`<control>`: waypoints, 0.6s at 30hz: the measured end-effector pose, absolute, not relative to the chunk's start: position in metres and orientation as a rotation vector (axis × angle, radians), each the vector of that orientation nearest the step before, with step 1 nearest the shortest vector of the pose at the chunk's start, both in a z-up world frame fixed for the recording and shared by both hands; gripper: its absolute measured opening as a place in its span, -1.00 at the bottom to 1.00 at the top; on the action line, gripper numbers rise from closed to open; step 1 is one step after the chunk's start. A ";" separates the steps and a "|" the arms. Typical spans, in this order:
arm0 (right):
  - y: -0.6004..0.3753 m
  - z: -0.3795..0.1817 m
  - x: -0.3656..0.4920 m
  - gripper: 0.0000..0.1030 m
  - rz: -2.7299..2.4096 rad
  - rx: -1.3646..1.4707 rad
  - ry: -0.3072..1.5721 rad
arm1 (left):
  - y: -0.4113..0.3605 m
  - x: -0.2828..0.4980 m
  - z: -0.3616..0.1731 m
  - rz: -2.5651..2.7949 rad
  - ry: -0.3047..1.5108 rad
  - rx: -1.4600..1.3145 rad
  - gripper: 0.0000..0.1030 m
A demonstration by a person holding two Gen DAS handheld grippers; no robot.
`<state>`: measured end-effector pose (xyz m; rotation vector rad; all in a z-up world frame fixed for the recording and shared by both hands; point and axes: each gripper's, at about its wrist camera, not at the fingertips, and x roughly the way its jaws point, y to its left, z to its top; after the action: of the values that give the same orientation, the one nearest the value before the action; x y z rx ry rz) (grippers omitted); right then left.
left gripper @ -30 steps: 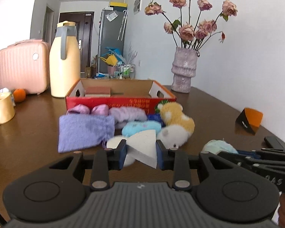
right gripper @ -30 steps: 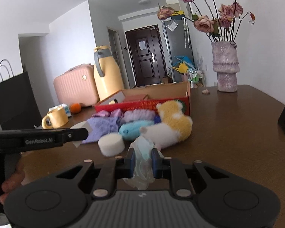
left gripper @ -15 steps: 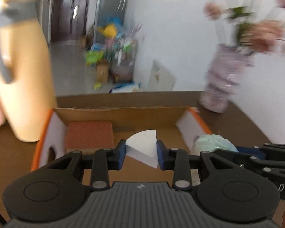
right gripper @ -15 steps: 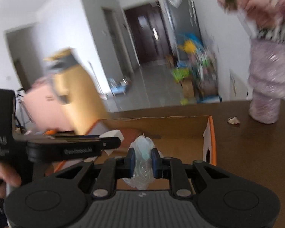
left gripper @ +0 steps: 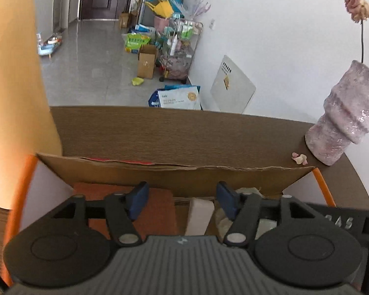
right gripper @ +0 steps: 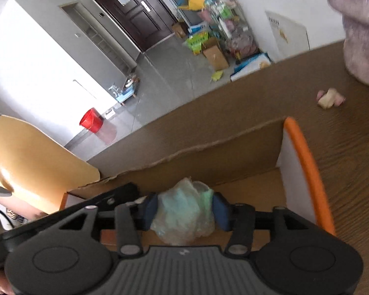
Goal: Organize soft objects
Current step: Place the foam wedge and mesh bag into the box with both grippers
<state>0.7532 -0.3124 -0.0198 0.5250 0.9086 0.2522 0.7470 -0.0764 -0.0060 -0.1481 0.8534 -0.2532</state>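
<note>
While the left gripper [left gripper: 182, 200] hangs wide-jawed over the cardboard box [left gripper: 174, 172], the right gripper [right gripper: 185, 209] seemingly pinches a pale green bundle [right gripper: 184, 211].

in the box [left gripper: 174, 174], a sponge [left gripper: 199, 215] lies right of perhaps a block [left gripper: 157, 211].

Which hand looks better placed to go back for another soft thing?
Probably the left. The left gripper is open and empty over the box, with the white sponge lying below. The right gripper has a pale green bundle between its fingers.
</note>
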 end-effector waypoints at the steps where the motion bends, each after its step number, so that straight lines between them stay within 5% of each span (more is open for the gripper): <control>1: -0.313 -0.017 0.748 0.01 0.259 0.525 0.903 | -0.074 0.742 -0.001 -0.252 0.846 -0.138 0.27; 18: -0.337 0.146 0.504 0.15 0.199 0.141 0.614 | -0.026 0.499 0.142 -0.149 0.562 0.089 0.63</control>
<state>0.5042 -0.3366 0.1459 0.1405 0.6141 0.1994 0.4988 -0.0261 0.1416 0.0894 0.5618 -0.1492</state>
